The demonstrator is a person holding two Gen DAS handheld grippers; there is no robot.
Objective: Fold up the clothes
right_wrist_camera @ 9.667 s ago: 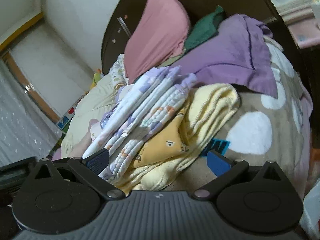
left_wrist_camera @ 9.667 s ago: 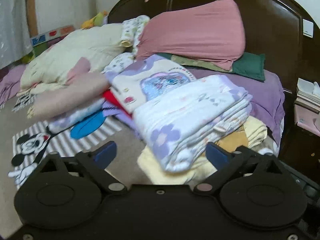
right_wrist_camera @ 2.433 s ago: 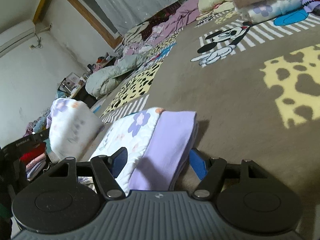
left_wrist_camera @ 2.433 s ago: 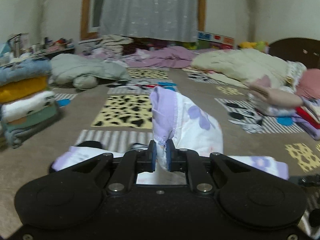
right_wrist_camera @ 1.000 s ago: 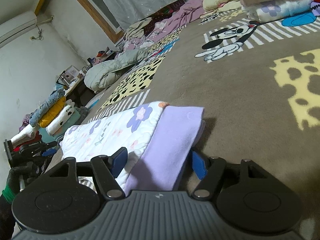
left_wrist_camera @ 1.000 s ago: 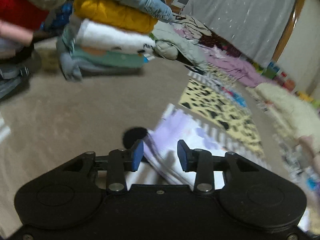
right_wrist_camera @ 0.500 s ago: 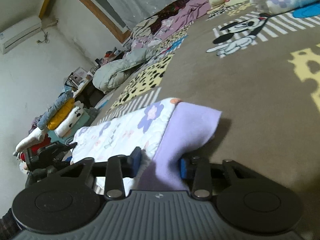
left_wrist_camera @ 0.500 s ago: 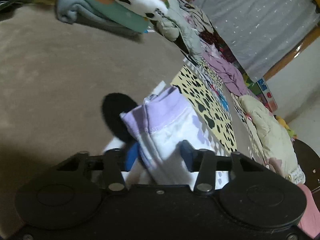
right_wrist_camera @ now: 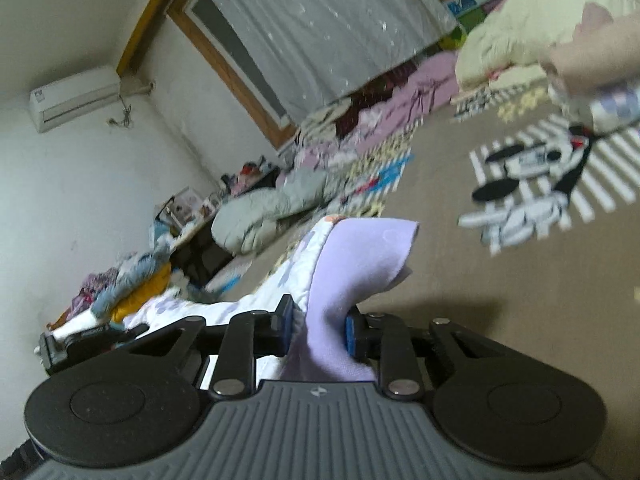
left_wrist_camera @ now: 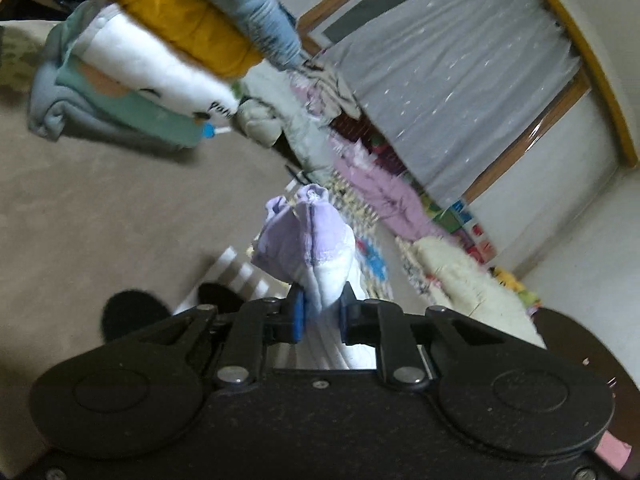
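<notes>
A white floral cloth with a lilac border (left_wrist_camera: 312, 240) is pinched at one end by my left gripper (left_wrist_camera: 321, 312), which is shut on it; the bunched lilac edge sticks up above the fingers. The other end of the floral cloth (right_wrist_camera: 360, 256) stands up between the fingers of my right gripper (right_wrist_camera: 318, 326), also shut on it. The white flowered part sags away to the left in the right wrist view, toward the left gripper's body (right_wrist_camera: 80, 344). Both ends are lifted off the brown patterned bedspread (right_wrist_camera: 500, 280).
A stack of folded clothes (left_wrist_camera: 160, 52), yellow, white, green and blue, lies at the upper left. A grey bundled quilt (right_wrist_camera: 272, 212) and pink bedding (left_wrist_camera: 384, 196) lie below the curtained window (left_wrist_camera: 440, 80). A cream quilt (right_wrist_camera: 540, 20) lies far right.
Both grippers have shut on the ends of the floral cloth and lifted them off the bedspread. Both views have tilted and swung upward.
</notes>
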